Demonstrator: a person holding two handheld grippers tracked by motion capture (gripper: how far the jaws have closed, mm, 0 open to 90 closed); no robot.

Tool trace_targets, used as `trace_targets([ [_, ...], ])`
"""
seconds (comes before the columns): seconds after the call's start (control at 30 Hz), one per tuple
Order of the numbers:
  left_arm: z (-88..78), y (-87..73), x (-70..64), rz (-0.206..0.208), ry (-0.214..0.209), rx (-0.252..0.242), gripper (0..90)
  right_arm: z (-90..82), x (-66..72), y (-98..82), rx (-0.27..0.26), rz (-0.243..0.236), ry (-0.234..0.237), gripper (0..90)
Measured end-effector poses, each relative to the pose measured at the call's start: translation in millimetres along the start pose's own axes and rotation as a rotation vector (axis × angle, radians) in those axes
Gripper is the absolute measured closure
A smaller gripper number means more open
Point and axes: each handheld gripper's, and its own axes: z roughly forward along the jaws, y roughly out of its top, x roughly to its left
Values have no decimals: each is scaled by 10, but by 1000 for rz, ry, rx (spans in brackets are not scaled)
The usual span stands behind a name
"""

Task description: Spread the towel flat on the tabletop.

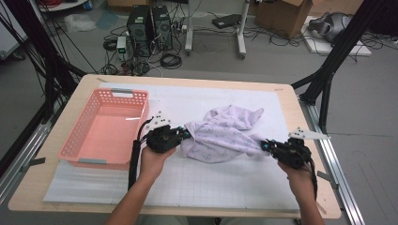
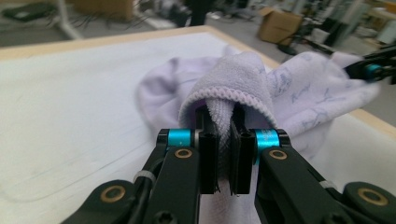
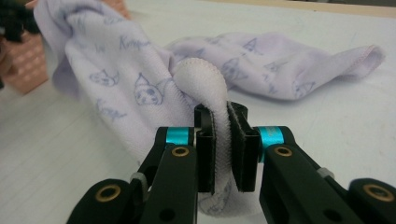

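A pale wooden counter (image 1: 47,187) carries a white gridded mat (image 1: 206,183); on the mat sit a pink basket (image 1: 80,145) (left side) and a crumpled lilac towel (image 1: 225,133).

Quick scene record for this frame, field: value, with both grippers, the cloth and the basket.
held item: lilac printed towel, bunched, stretched between both grippers
left gripper: shut on a folded edge of the towel
right gripper: shut on a folded edge at the opposite end
towel position: mid-table on the white mat, middle sagging onto it
pink basket: on the table's left side, nothing inside, apart from the towel
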Motion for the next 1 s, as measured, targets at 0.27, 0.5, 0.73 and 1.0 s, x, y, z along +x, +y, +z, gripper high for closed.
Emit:
trace_targets([
  [0.27, 295, -131, 166, 13, 142, 49, 845, 611, -253, 136, 41, 107, -112, 826],
  [0.5, 406, -192, 164, -30, 135, 66, 659, 848, -354, 178, 54, 91, -241, 801],
  [0.73, 118, -216, 76, -18, 118, 32, 467, 504, -287, 140, 28, 6, -240, 644],
  [1.0, -118, -386, -74, 28, 36, 43, 484, 227, -262, 64, 16, -52, -247, 612],
])
